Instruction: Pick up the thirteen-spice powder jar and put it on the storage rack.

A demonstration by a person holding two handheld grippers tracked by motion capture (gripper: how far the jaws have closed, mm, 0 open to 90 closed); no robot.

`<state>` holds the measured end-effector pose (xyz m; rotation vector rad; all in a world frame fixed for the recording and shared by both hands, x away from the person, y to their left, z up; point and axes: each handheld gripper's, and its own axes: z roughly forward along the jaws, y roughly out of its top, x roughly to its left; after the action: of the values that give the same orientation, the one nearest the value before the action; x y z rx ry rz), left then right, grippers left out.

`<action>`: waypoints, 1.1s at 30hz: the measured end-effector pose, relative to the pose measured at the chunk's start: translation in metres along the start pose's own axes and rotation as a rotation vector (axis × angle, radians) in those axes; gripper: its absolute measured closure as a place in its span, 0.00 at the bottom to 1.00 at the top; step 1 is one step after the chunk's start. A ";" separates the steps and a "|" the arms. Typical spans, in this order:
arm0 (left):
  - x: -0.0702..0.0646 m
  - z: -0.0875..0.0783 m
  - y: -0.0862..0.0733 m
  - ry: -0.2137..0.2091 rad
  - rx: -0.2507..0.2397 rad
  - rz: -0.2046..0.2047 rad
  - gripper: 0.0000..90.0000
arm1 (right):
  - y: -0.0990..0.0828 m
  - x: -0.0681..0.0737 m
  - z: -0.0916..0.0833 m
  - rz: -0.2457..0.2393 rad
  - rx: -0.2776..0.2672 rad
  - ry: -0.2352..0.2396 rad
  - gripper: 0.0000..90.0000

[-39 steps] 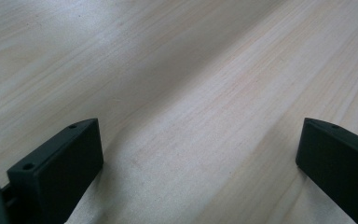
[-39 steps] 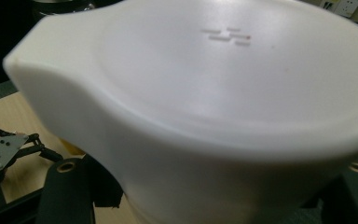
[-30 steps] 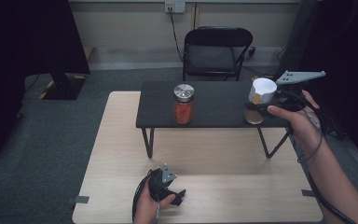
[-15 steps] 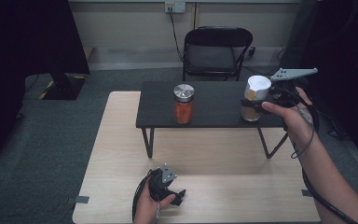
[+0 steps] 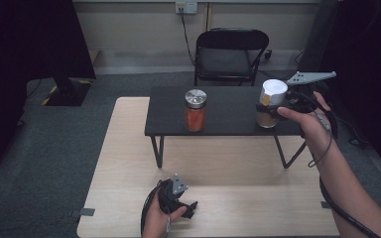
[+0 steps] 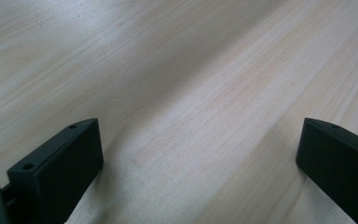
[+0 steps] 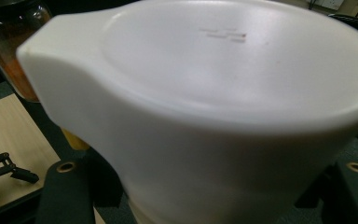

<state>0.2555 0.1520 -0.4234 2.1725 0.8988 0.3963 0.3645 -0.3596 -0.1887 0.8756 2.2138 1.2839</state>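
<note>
**White-capped jar gripped at the dark table's right end**

From the high view, the right gripper holds a jar with a white cap at the right end of the small dark table, the jar upright with its base at or just above the tabletop. A second jar with a metal lid, filled with something orange-red, stands well apart near the table's middle. The left gripper rests low on the light wooden surface, near the front edge.

The right gripper view gives what the high view cannot: the cap up close, smooth matte plastic, round, with a flat tab jutting from one side and a faint moulded mark on top. Its black jaws sit either side of the jar below the cap, closed on it. Behind it, the orange jar shows glass walls (blurred at this range).

The left gripper view looks along pale, fine-grained wood; its two blocky black jaws stand wide apart with nothing between them.

Against the earlier frames, the white-capped jar was tilted with its cap toward the camera and held slightly higher and further right; it now stands straight and lower by the tabletop. The left gripper and the metal-lidded jar are where they were.
</note>
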 end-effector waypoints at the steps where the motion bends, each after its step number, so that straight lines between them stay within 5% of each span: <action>1: 0.000 0.000 0.000 0.000 0.000 0.000 0.00 | -0.001 0.000 0.000 0.002 -0.002 0.000 0.34; 22: 0.000 0.000 0.000 0.000 0.000 0.000 0.00 | -0.008 0.004 -0.006 -0.009 -0.007 -0.015 0.32; 33: 0.000 0.000 0.000 0.000 0.000 0.000 0.00 | -0.009 0.008 -0.007 0.014 -0.008 -0.036 0.17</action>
<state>0.2555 0.1520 -0.4234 2.1725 0.8988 0.3963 0.3519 -0.3617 -0.1931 0.9055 2.1771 1.2723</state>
